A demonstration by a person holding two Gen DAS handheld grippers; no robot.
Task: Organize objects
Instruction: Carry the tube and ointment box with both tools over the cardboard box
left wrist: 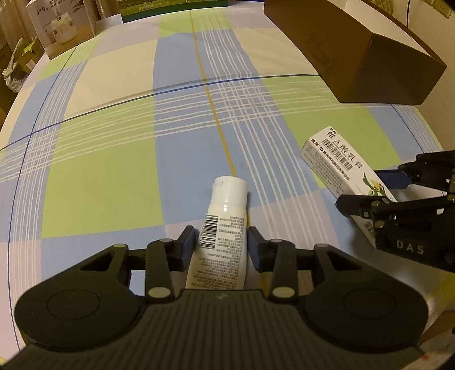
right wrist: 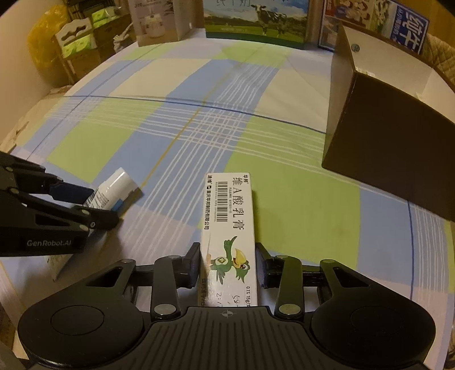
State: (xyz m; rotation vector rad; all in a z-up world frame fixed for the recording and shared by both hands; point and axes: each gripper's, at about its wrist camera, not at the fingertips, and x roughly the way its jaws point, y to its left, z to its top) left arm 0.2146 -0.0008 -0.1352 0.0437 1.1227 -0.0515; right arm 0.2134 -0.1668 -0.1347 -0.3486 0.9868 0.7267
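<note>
My left gripper (left wrist: 221, 244) is shut on a white tube (left wrist: 220, 227) with a barcode label, its cap pointing away over the plaid cloth. The same tube (right wrist: 113, 189) shows at the left of the right wrist view, between the left gripper's fingers (right wrist: 71, 192). My right gripper (right wrist: 229, 263) is shut on a long white ointment box (right wrist: 227, 216) printed with a green bird. That box (left wrist: 335, 159) lies at the right of the left wrist view, its near end inside the right gripper (left wrist: 378, 190).
A dark brown open box (right wrist: 384, 136) with a white inside stands at the right, seen also as the brown box (left wrist: 369, 57). Milk cartons (right wrist: 256, 22) and a humidifier box (left wrist: 61, 25) line the far edge of the plaid tablecloth (left wrist: 113, 170).
</note>
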